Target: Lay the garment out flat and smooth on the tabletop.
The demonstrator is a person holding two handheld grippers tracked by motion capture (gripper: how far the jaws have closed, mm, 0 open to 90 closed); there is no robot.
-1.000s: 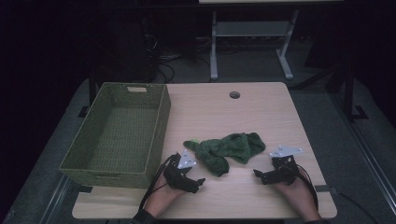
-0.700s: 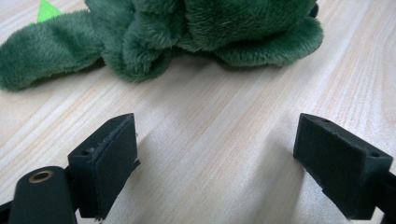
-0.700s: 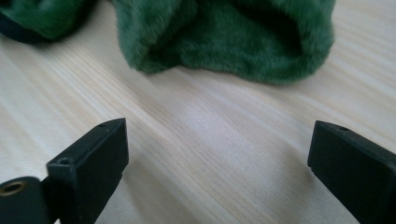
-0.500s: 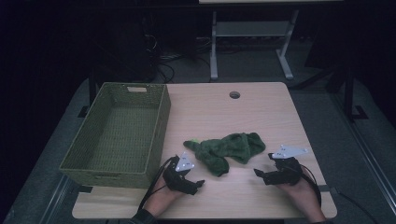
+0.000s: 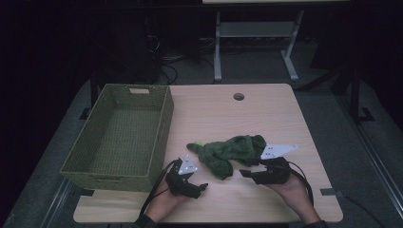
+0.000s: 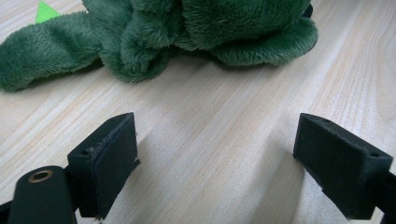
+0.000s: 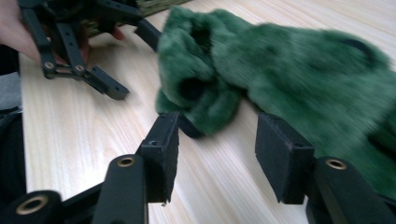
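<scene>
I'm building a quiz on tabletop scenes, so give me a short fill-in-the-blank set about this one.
1. The plush toy on the table is ____ in colour.
2. The woven basket holds ____.
3. The left gripper has its jaws ____, with bare wood between them.
4. The toy lies between the left gripper and the ____ gripper.

Missing words: green; nothing; open; right
</scene>
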